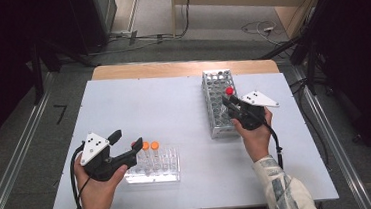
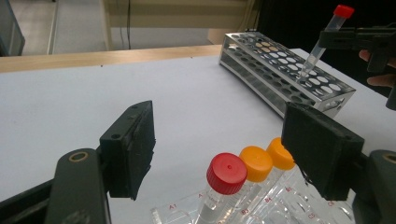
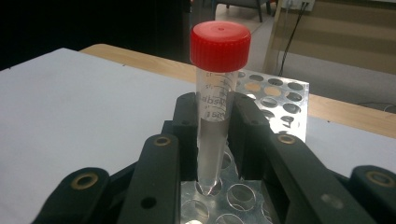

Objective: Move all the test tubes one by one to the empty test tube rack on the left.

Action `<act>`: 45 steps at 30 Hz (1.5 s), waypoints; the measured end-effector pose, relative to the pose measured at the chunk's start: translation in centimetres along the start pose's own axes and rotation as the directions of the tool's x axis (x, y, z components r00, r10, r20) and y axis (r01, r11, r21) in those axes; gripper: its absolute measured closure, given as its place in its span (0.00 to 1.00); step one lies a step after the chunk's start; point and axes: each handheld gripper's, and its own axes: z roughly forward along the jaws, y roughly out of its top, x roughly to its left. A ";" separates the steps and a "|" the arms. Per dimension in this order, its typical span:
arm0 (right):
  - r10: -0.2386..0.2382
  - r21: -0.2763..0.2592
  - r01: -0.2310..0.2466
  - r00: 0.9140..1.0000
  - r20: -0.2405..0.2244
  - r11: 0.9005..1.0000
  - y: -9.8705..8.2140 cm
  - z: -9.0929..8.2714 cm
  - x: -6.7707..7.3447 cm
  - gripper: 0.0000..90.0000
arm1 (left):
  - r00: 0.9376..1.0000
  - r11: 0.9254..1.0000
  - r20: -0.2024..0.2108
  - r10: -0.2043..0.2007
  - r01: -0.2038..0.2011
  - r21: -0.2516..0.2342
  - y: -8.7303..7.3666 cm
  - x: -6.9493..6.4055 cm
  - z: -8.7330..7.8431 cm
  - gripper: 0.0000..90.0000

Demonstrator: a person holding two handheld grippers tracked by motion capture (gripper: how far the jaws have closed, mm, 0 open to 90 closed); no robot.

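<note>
On the white bench (image 1: 174, 110), the right tongs (image 3: 215, 135) pinch the red-capped tube (image 3: 217, 88) above the metal rack (image 1: 218, 104), so lift it straight; the left tongs (image 2: 233, 149) stand open, holding nothing.

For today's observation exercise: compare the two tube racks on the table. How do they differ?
The metal rack is tall, grey and long, with many holes; the clear rack is low, see-through and shorter. The metal rack lies at the table's far right by the right gripper, which holds a red-capped tube over it; the clear rack sits near left, holding one red-capped and two orange-capped tubes. Both hold tubes upright.
</note>
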 end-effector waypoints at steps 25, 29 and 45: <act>-0.069 -0.032 0.065 0.986 -0.153 0.997 1.4 -0.9 5.2 0.79 | 1.000 0.999 0.030 0.010 -0.009 -0.043 2.4 -1.2 1.1 0.35; -0.079 -0.033 0.074 0.979 -0.187 0.997 1.5 -0.6 6.7 0.79 | 0.999 0.999 0.043 0.013 -0.011 -0.041 2.8 -1.4 1.6 0.37; -0.125 -0.013 0.126 0.955 -0.270 0.992 1.5 1.0 10.9 0.79 | 0.995 0.999 0.097 0.028 -0.025 -0.030 4.0 -3.3 4.4 0.39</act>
